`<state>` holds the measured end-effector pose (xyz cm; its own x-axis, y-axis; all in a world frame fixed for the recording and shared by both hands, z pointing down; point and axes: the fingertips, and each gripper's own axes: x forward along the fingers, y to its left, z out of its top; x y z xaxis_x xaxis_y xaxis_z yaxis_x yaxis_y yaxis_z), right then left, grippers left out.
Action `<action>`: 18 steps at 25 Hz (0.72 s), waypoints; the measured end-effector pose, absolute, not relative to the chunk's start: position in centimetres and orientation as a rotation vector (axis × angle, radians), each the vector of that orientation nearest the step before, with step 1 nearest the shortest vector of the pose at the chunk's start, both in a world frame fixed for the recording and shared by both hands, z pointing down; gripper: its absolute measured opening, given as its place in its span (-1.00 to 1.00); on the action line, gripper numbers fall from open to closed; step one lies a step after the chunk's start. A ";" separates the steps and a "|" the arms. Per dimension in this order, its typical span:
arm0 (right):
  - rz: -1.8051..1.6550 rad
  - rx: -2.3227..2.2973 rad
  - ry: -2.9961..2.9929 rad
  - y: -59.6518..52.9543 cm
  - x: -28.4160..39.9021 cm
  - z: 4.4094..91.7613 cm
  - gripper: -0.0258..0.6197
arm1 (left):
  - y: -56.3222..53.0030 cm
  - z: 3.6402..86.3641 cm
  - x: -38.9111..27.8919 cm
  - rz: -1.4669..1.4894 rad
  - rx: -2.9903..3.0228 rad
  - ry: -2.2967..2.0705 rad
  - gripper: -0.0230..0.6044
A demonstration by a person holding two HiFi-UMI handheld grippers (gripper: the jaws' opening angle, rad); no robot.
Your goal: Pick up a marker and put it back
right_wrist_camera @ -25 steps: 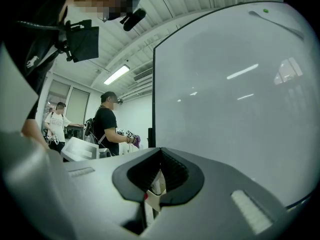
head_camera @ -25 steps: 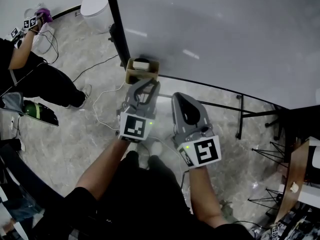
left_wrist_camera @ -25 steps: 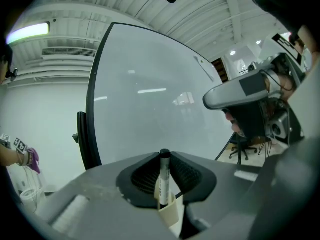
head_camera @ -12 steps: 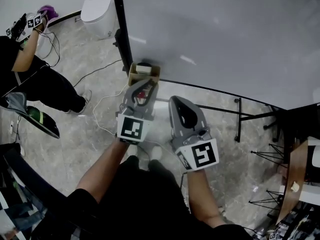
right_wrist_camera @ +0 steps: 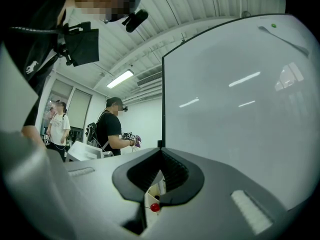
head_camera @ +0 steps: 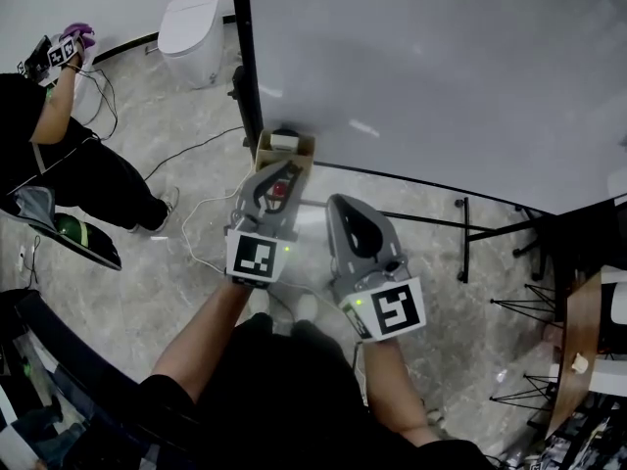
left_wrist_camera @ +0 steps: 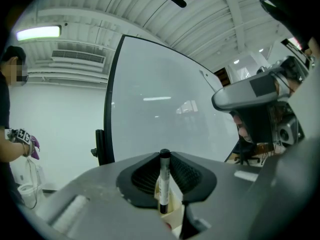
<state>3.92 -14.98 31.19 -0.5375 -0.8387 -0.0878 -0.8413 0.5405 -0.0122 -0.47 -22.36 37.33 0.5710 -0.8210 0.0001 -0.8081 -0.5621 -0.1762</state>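
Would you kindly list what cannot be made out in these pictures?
- Lower end of the marker: left gripper view, hidden behind the body of the left gripper that clamps it.
- Print on the marker: too small.
- Contents of the cardboard box: head view, too small.
- Small red object: right gripper view, glimpsed below the shut right gripper; identity unclear.

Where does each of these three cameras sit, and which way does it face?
Head view: on the person's head, facing steeply down at the floor, box and whiteboard; both forearms, left gripper and right gripper show.
Left gripper view: rides the left gripper, facing the whiteboard; its jaws clamp a marker upright.
Right gripper view: rides the right gripper, facing the whiteboard's edge; its jaws are shut, empty.
Shared: all three see the whiteboard.
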 end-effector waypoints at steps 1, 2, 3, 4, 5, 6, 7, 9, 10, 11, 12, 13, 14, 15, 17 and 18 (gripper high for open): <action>0.052 -1.466 2.681 -14.8 3.8 31.0 -0.89 | -22.2 37.2 -0.6 -0.119 -2.644 1.383 -0.71; 0.056 -1.466 2.678 -14.7 3.8 30.7 -0.89 | -22.1 37.1 -0.8 -0.117 -2.644 1.384 -0.71; 0.060 -1.465 2.674 -14.6 3.7 30.5 -0.89 | -22.0 37.0 -0.9 -0.118 -2.644 1.385 -0.71; 0.062 -1.463 2.670 -14.5 3.6 30.3 -0.89 | -21.9 36.9 -1.1 -0.117 -2.644 1.384 -0.71; 0.062 -1.461 2.664 -14.4 3.5 30.1 -0.89 | -21.8 36.8 -1.2 -0.113 -2.643 1.383 -0.71; 0.062 -1.461 2.660 -14.3 3.5 30.0 -0.89 | -21.7 36.7 -1.3 -0.107 -2.642 1.382 -0.71; 0.064 -1.463 2.658 -14.2 3.4 29.9 -0.89 | -21.5 36.5 -1.4 -0.101 -2.641 1.381 -0.71; 0.067 -1.462 2.658 -13.9 3.3 29.7 -0.89 | -21.2 36.2 -1.5 -0.085 -2.643 1.381 -0.71; 0.069 -1.458 2.659 -13.8 3.2 29.6 -0.89 | -21.0 36.0 -1.6 -0.077 -2.644 1.381 -0.71; 0.071 -1.455 2.659 -13.6 3.1 29.5 -0.89 | -20.8 35.7 -1.7 -0.071 -2.644 1.382 -0.71; 0.074 -1.454 2.660 -13.5 3.1 29.4 -0.89 | -20.6 35.5 -1.8 -0.067 -2.644 1.383 -0.71; 0.077 -1.454 2.660 -13.4 3.1 29.3 -0.89 | -20.5 35.3 -1.9 -0.065 -2.643 1.383 -0.71; 0.079 -1.454 2.660 -13.3 3.1 29.2 -0.89 | -20.3 35.1 -2.0 -0.063 -2.641 1.383 -0.71; 0.079 -1.454 2.660 -13.2 3.0 29.1 -0.89 | -20.2 34.9 -2.2 -0.060 -2.639 1.384 -0.71; 0.080 -1.451 2.660 -13.0 2.9 28.9 -0.89 | -20.0 34.6 -2.6 -0.052 -2.633 1.391 -0.71; 0.080 -1.449 2.660 -12.8 2.9 28.9 -0.89 | -19.9 34.5 -2.8 -0.047 -2.631 1.397 -0.71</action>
<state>2.86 -12.84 28.86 -0.5378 -0.8341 -0.1228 -0.8400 0.5426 -0.0067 -2.83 -19.90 34.47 0.5627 -0.8253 -0.0480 -0.8201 -0.5500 -0.1575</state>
